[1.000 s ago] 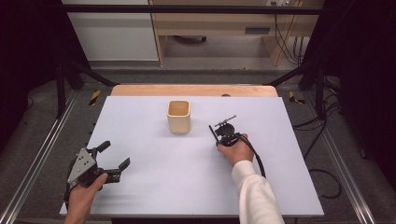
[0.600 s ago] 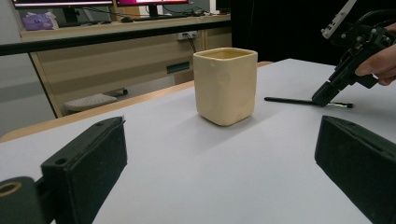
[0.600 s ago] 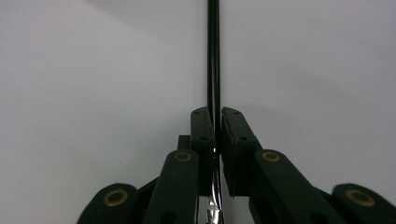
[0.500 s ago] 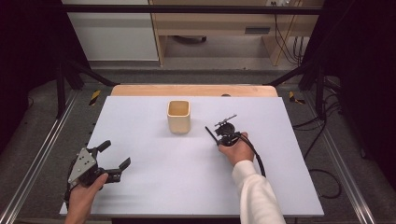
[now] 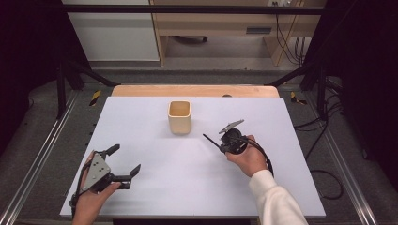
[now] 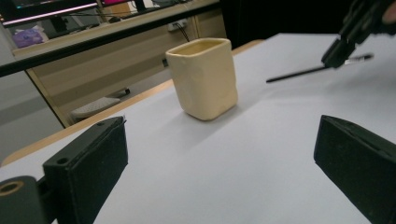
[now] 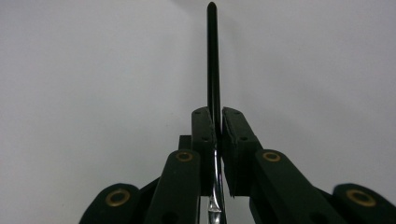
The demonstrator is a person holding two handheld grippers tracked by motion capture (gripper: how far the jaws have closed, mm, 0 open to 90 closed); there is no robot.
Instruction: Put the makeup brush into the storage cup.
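White surface (image 5: 155, 187), uncluttered. Right gripper (image 5: 224, 143) jaws pinching thin black stick (image 5: 211, 140); left gripper (image 5: 123, 161) jaws spread. Advised: tilt stick upright above cream cup (image 5: 179, 116) before release.

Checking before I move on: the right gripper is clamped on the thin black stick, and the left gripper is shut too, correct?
Not quite. The right gripper is indeed clamped on the thin black stick, but the left gripper is open: the left gripper view shows its fingers wide apart with nothing between them.
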